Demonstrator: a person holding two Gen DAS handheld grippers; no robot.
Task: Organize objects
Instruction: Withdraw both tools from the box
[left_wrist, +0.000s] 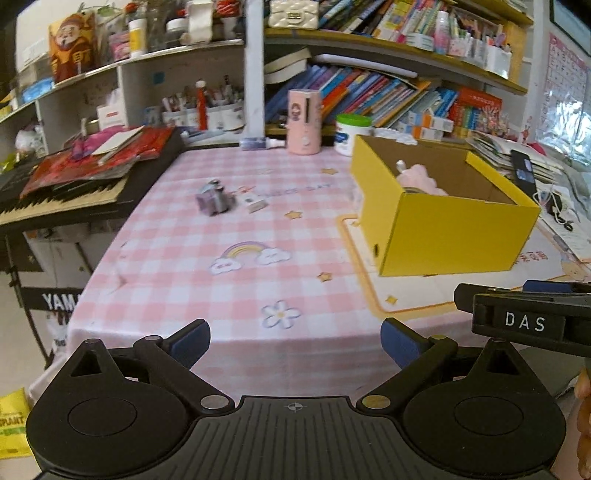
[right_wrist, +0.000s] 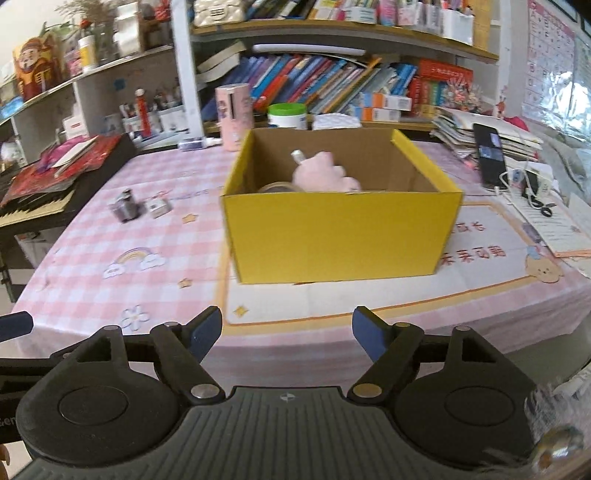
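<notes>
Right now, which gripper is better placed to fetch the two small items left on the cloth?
Left, probably. The small grey item and white item lie ahead of the open left gripper; the right gripper faces the yellow box.

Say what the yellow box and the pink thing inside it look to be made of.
Yellow box: likely cardboard, matte yellow outside, raw brown inside with folded edges. Pink thing: seemingly plush fabric, with a soft, fuzzy, lumpy outline; blur leaves it uncertain.
</notes>
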